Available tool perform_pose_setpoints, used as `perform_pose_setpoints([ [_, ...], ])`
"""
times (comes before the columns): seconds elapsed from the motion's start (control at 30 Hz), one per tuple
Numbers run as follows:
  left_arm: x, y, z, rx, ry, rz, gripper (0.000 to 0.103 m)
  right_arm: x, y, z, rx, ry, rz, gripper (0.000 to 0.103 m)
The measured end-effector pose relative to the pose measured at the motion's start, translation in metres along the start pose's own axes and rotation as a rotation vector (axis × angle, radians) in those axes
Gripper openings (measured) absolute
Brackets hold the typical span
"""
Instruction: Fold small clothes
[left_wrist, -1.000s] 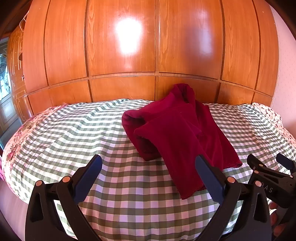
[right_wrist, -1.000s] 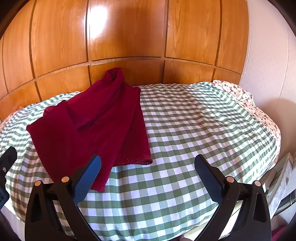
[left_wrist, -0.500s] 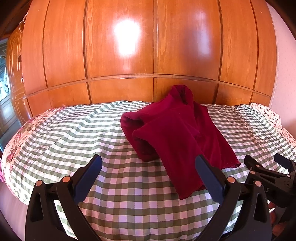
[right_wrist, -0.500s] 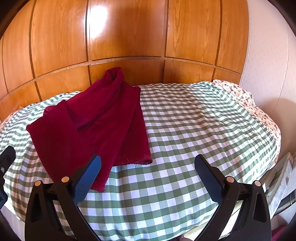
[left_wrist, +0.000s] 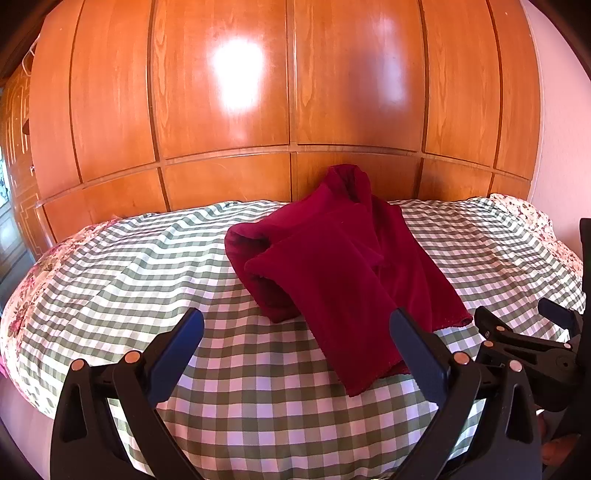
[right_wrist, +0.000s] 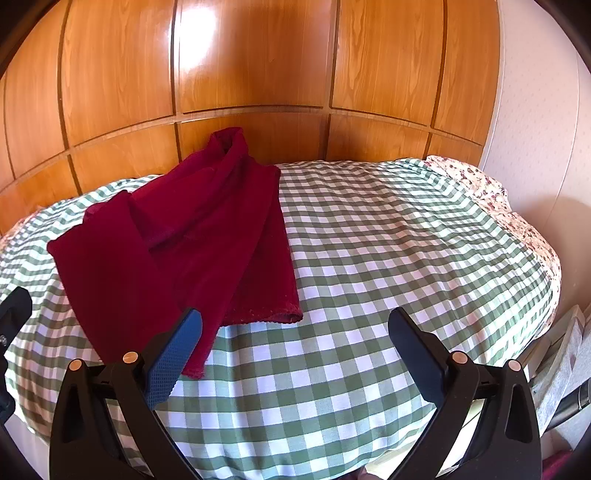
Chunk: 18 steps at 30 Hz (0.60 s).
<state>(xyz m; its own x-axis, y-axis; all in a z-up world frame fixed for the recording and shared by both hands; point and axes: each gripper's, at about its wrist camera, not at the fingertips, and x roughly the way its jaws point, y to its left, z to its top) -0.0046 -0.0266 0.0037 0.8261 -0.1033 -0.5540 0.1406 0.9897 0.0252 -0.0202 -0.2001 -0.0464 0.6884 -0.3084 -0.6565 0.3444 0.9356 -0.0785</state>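
Dark red garment (left_wrist: 343, 273) lies crumpled on the green-and-white checked bedspread (left_wrist: 147, 266), toward the far side, its top end riding up against the wooden panelled wall (left_wrist: 221, 110). One long flap reaches toward the near edge (hem visible in the right wrist view, (right_wrist: 177, 236)). Left gripper (left_wrist: 295, 332) hovers above the bedspread, jaws spread wide, nothing between them. Right gripper (right_wrist: 293, 328) the same: spread wide, empty, its left finger (right_wrist: 173, 354) overlapping the garment's near corner in view; contact cannot be judged
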Motion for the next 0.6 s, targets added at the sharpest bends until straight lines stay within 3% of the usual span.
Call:
perform_pose_setpoints([
  [0.27,0.017,-0.012,0.008,0.047,0.017,-0.022,0.100,0.015,-0.008,-0.003,0.013,0.042,0.001,0.100],
  [0.5,0.063,-0.026,0.028,0.040,0.087,-0.063,0.100,0.035,-0.031,-0.005,0.072,0.094,-0.021,0.100],
  [0.6,0.087,-0.033,0.036,0.040,0.114,-0.040,0.100,0.042,-0.038,-0.007,0.085,0.112,-0.030,0.100],
])
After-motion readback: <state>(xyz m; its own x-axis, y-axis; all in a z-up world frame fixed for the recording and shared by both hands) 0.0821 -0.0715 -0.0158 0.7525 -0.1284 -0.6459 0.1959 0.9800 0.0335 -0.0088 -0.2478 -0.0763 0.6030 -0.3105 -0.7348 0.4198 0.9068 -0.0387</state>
